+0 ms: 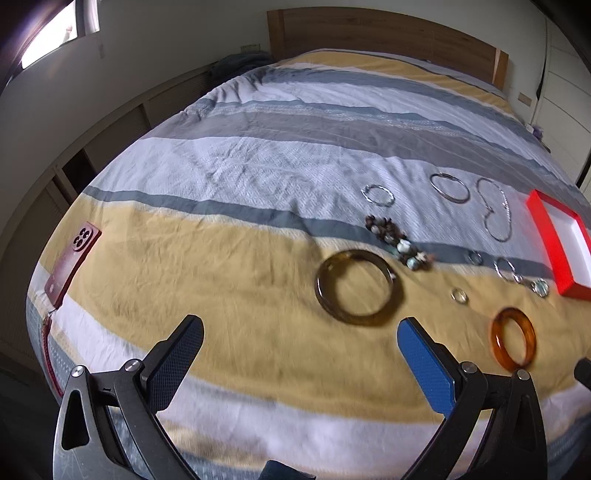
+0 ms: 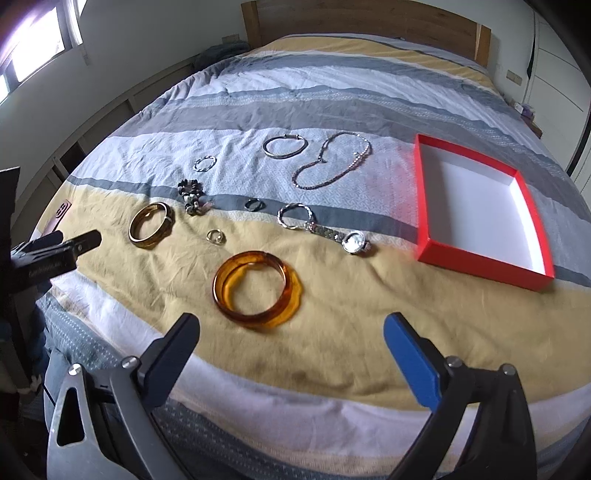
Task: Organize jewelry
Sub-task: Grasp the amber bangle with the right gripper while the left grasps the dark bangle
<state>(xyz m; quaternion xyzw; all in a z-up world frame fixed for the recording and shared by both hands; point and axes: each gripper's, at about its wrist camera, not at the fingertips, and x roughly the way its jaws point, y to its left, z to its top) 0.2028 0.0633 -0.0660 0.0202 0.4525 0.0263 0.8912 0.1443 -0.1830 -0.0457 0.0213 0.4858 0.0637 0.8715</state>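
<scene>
Jewelry lies spread on a striped bed. A dark olive bangle point(image 1: 358, 288) point(image 2: 151, 225) lies just ahead of my open, empty left gripper point(image 1: 301, 334). An amber bangle point(image 2: 256, 291) point(image 1: 512, 338) lies just ahead of my open, empty right gripper point(image 2: 291, 332). A beaded bracelet point(image 1: 399, 240) point(image 2: 194, 197), silver bangles point(image 2: 284, 147), a chain necklace point(image 2: 332, 162), small rings point(image 2: 216, 236) and a watch point(image 2: 352, 242) lie further back. A red box point(image 2: 480, 206) point(image 1: 557, 240) with a white inside stands open and empty at the right.
A dark red phone point(image 1: 72, 258) with a cord lies on the bed's left edge. The wooden headboard point(image 2: 369, 22) is at the far end. The left gripper's finger point(image 2: 59, 251) shows at the left of the right wrist view. Walls and cabinets flank the bed.
</scene>
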